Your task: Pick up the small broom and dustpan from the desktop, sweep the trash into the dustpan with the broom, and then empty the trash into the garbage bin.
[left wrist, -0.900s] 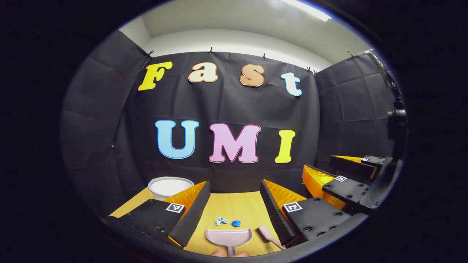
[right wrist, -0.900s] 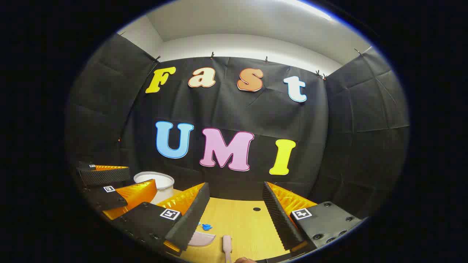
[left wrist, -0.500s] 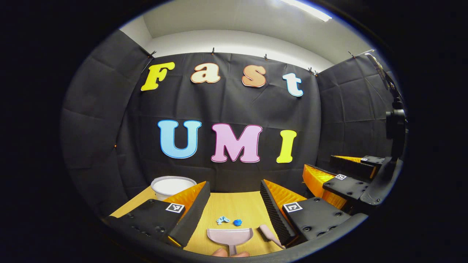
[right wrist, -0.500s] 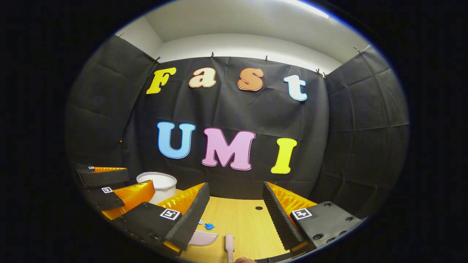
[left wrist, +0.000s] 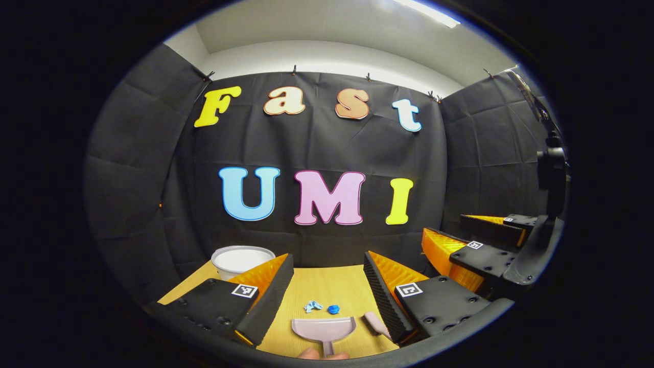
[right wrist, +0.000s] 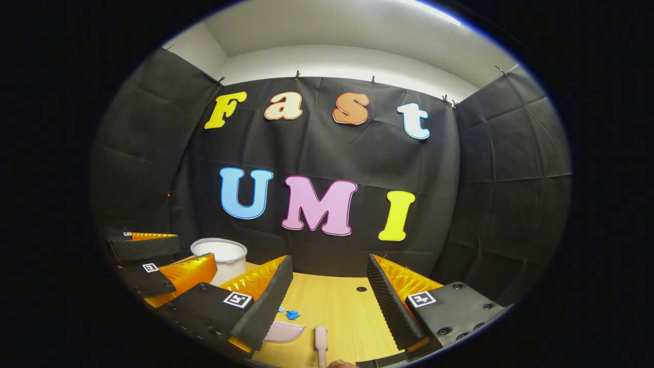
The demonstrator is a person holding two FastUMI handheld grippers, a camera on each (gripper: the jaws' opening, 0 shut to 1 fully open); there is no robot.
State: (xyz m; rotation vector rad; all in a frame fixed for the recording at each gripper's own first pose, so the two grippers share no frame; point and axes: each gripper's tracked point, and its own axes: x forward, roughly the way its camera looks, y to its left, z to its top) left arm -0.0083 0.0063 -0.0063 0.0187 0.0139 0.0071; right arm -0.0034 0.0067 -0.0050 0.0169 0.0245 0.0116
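Left gripper (left wrist: 327, 286) spread wide; the dustpan (left wrist: 323, 327) lies on the desktop (left wrist: 327, 286) between and below its fingers, blue trash (left wrist: 322, 308) just beyond. Right gripper (right wrist: 329, 291) likewise spread, the broom (right wrist: 321, 341) lying below, untouched. Garbage bin (left wrist: 242, 259) stands far-left.

Both views are evenly and fairly brightly lit from a ceiling light strip (left wrist: 426, 11) at about one o'clock, which blows out to white glare. The wooden desktop (right wrist: 342, 306) at six o'clock glows warm with only soft, short shadows. Focus is sharp in the middle, while fisheye bending curves straight lines and darkens and smears the rim all round.
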